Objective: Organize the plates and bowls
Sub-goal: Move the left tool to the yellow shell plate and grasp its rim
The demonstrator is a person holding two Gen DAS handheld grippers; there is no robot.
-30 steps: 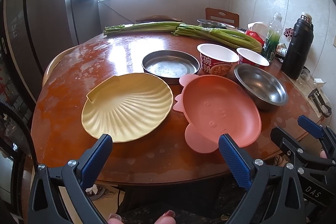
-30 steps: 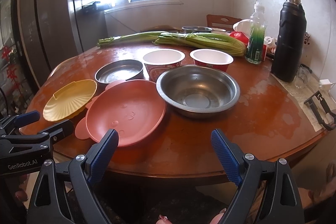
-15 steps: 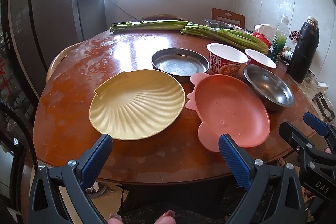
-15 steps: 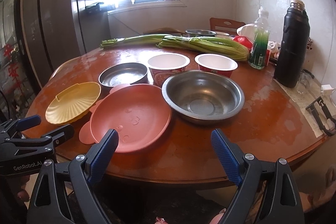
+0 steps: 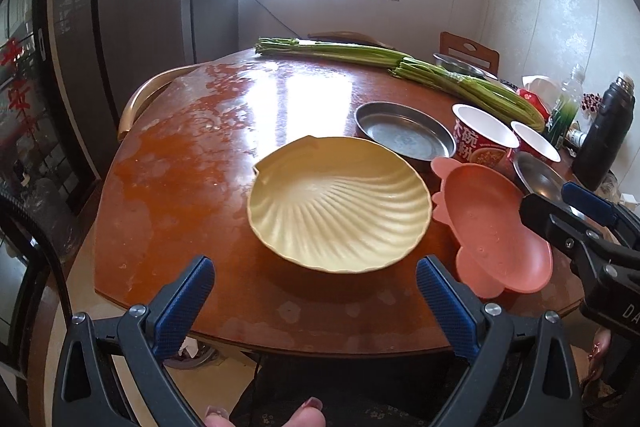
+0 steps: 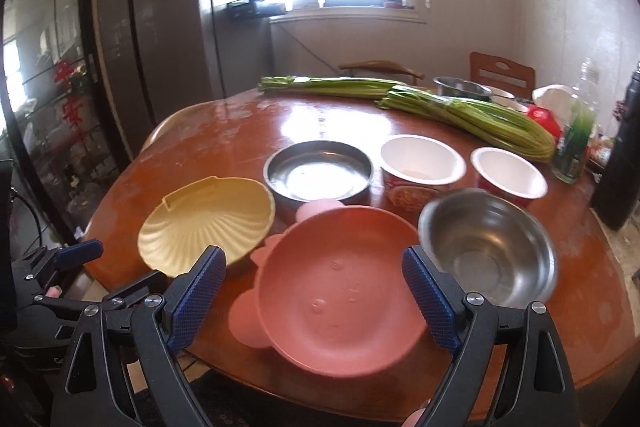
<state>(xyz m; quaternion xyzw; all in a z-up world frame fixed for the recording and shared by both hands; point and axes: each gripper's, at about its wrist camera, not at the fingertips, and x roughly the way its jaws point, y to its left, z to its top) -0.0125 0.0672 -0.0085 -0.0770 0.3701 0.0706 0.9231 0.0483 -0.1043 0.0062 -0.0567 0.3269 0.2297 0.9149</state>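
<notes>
A yellow shell-shaped plate [image 5: 340, 211] [image 6: 206, 223] lies near the table's front edge, just ahead of my open left gripper [image 5: 314, 285]. To its right sits a pink animal-shaped plate [image 5: 494, 227] [image 6: 340, 283], and my open right gripper [image 6: 314, 273] hangs over its near half with nothing between the fingers. Behind them stand a flat steel pan [image 5: 404, 137] [image 6: 318, 171], a steel bowl [image 6: 490, 247] [image 5: 538, 179] and two red paper bowls [image 6: 422, 163] [image 6: 508, 173]. The right gripper's fingers [image 5: 588, 203] show at the right edge of the left wrist view.
The round wooden table [image 5: 224, 155] carries bunches of green stalks [image 6: 460, 111] at the back. A black flask [image 5: 604, 135], a green bottle [image 6: 576, 143] and a further steel bowl [image 6: 462, 87] stand at the back right. Chairs [image 6: 502, 71] ring the table; a dark fridge [image 6: 160, 27] is on the left.
Both grippers have swung leftwards and closer to the table. The yellow plate now faces the left gripper and the pink plate the right one. The dishes have not moved.
</notes>
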